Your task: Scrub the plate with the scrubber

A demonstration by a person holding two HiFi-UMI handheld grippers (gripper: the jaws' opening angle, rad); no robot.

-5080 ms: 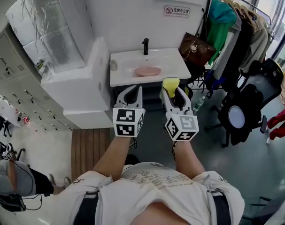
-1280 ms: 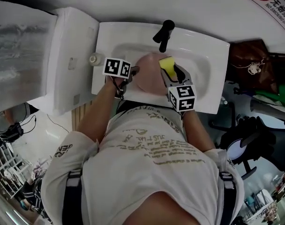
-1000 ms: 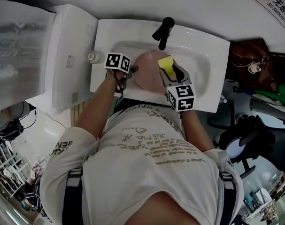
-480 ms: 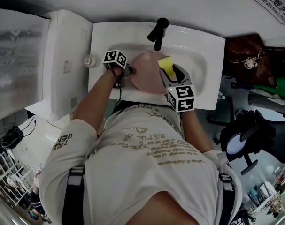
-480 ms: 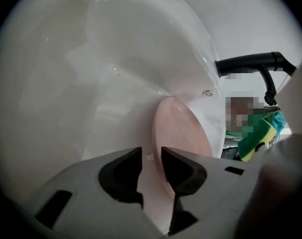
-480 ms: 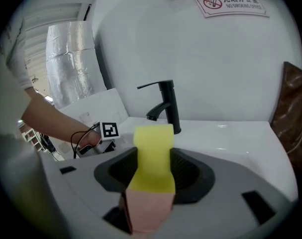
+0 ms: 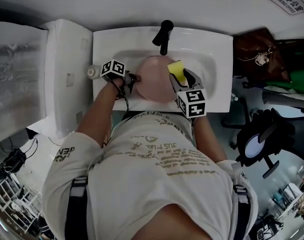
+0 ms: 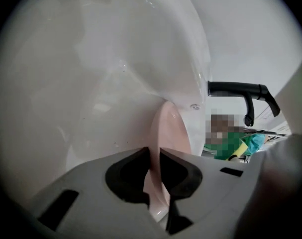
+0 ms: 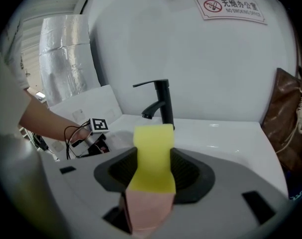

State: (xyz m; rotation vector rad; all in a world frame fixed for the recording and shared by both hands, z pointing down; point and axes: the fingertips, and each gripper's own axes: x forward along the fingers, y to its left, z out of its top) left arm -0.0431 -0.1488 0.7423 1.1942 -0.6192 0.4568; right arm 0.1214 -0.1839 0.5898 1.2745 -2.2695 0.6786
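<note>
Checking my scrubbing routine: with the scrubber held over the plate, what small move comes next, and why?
Probably lower the right tongs so the scrubber meets the plate: the left tongs have just been closing on its rim, steadying it, while the scrubber appears to sit above its face, not yet rubbing.

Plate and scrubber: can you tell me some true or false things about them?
1. The left gripper is shut on the plate. True; its jaws have just been closing, with the rim between them.
2. The right gripper holds the scrubber. True.
3. The scrubber is blue. False: it is yellow.
4. The faucet is white. False: the faucet is black.
5. The plate lies on the floor. False: it is in the sink.
</note>
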